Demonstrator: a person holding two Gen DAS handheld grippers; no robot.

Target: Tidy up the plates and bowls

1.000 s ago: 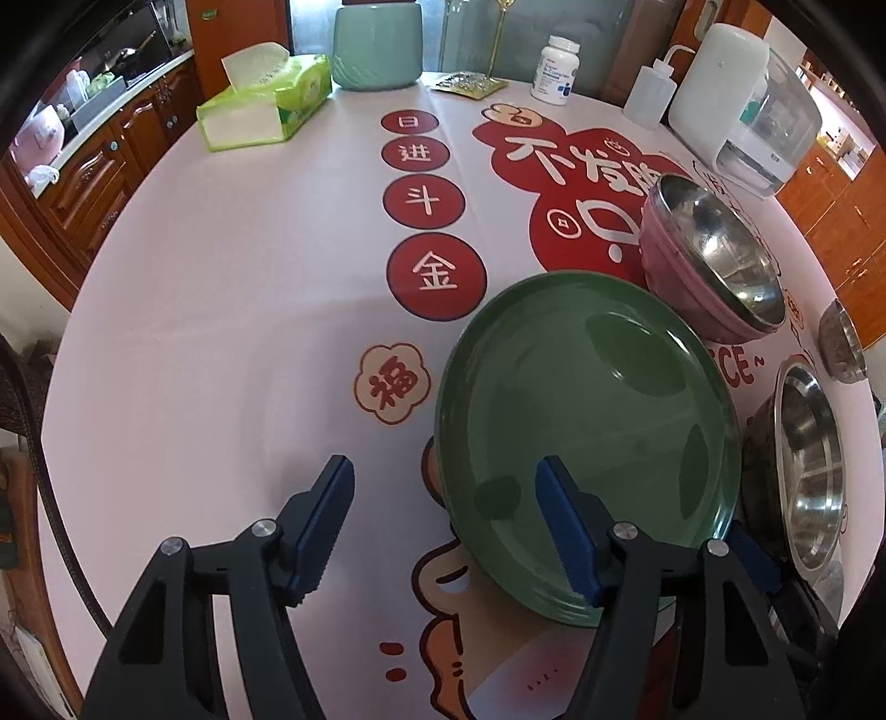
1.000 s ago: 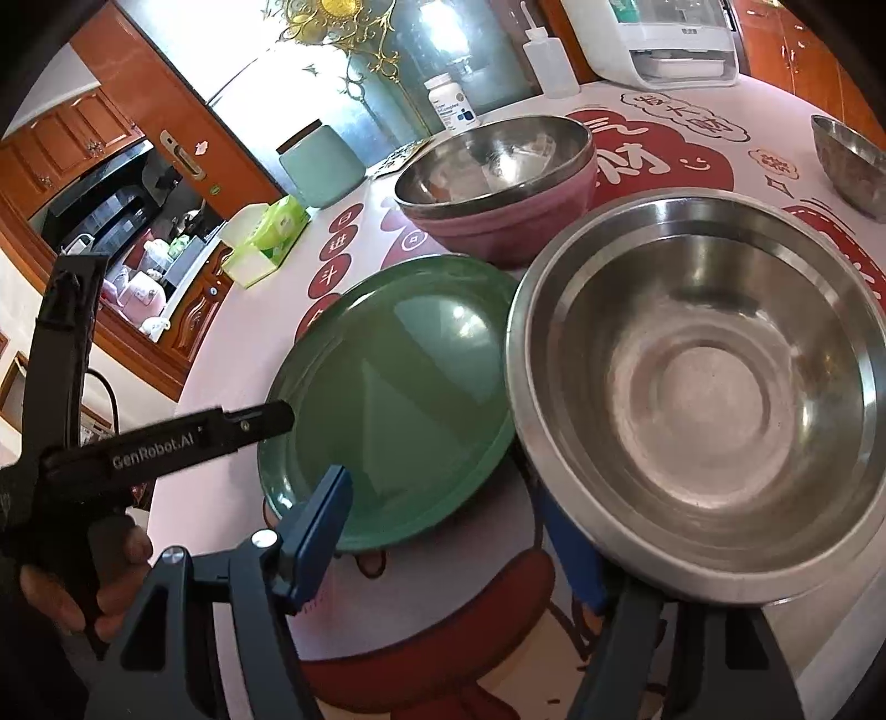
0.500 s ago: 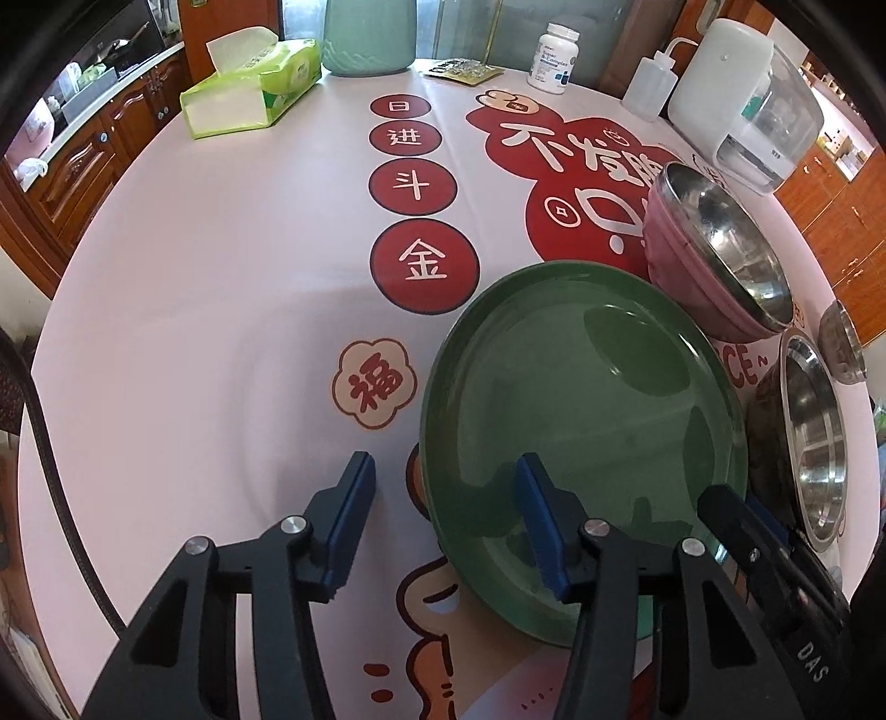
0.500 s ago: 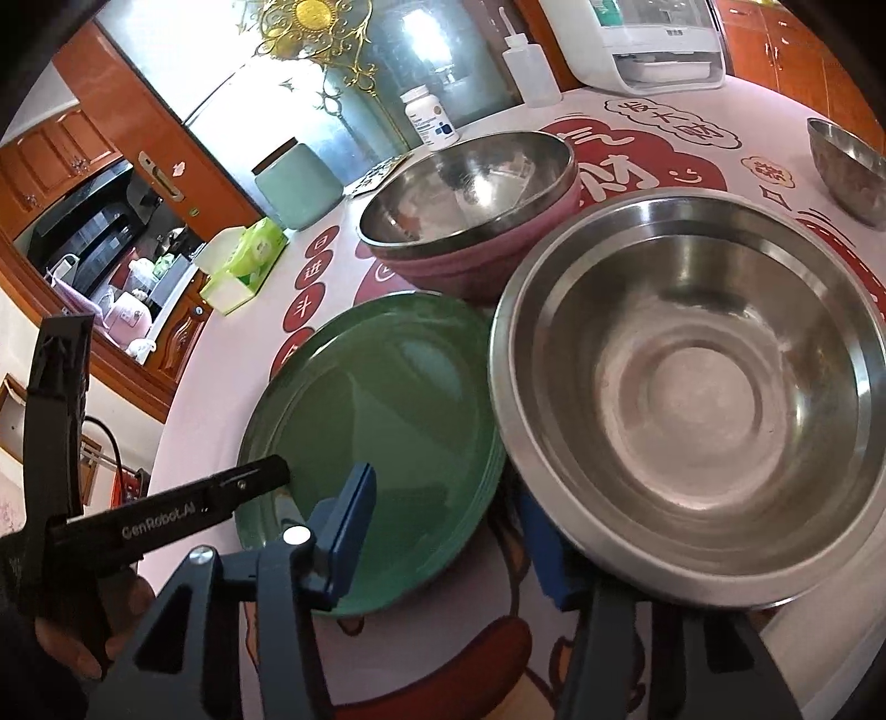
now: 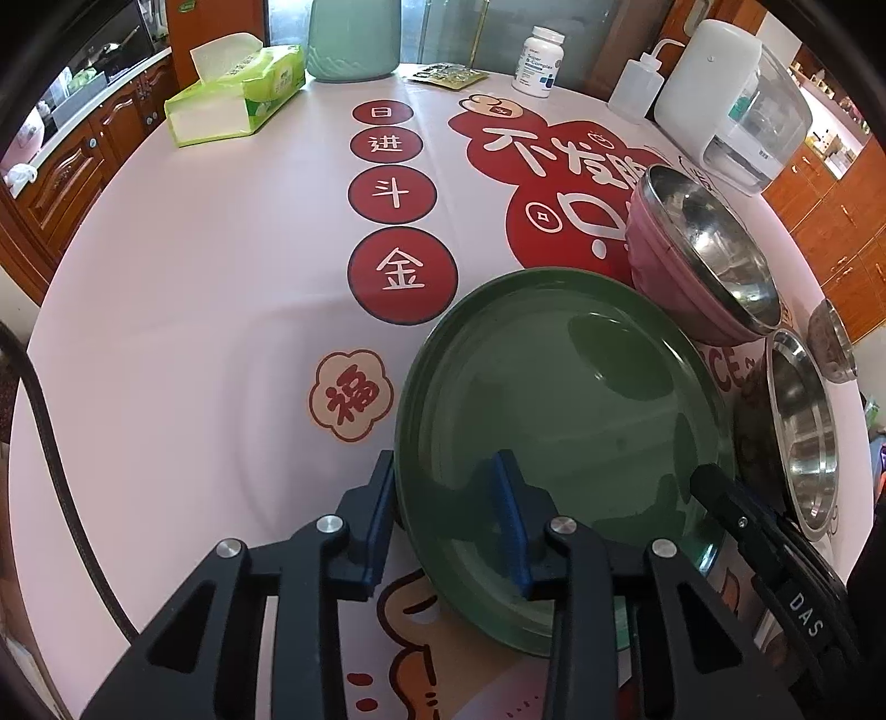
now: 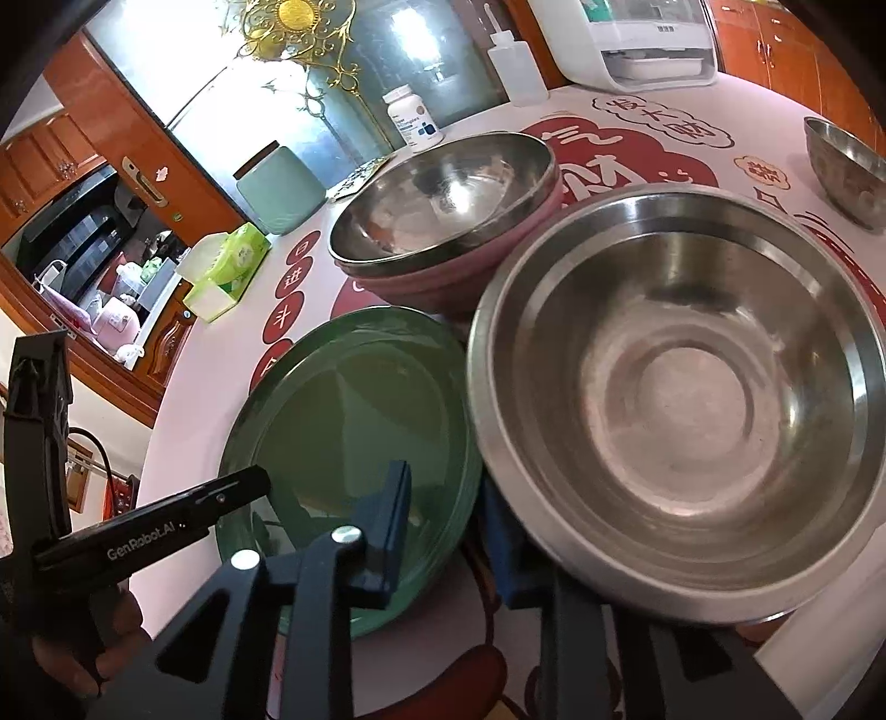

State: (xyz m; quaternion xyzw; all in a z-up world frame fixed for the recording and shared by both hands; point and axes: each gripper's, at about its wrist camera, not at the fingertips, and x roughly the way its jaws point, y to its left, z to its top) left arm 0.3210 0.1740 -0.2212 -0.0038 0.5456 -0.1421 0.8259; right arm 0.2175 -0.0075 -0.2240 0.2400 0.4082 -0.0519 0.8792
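Note:
A dark green plate (image 5: 554, 399) (image 6: 343, 421) lies on the printed tablecloth. My left gripper (image 5: 444, 476) straddles its left rim: one pad is by the outer edge, the other stands over the plate's floor, and the jaws are closing with a gap left. My right gripper (image 6: 446, 487) is closing on the opposite rim, its pads tight on either side. A large steel bowl (image 6: 681, 387) sits just right of the plate and hides part of my right finger. Behind stands a pink bowl (image 6: 454, 277) with a steel bowl (image 6: 443, 194) nested in it.
A small steel bowl (image 6: 841, 166) sits far right. At the table's back stand a tissue pack (image 5: 232, 88), a teal canister (image 5: 354, 39), a pill bottle (image 5: 540, 61), a squeeze bottle (image 5: 637, 88) and a white appliance (image 5: 731, 99). A hand (image 6: 83, 653) holds the left gripper.
Both grippers' jaws have narrowed from wide apart to close around the green plate's rims. The right gripper edged sideways onto the rim. The plate and the bowls have stayed put.

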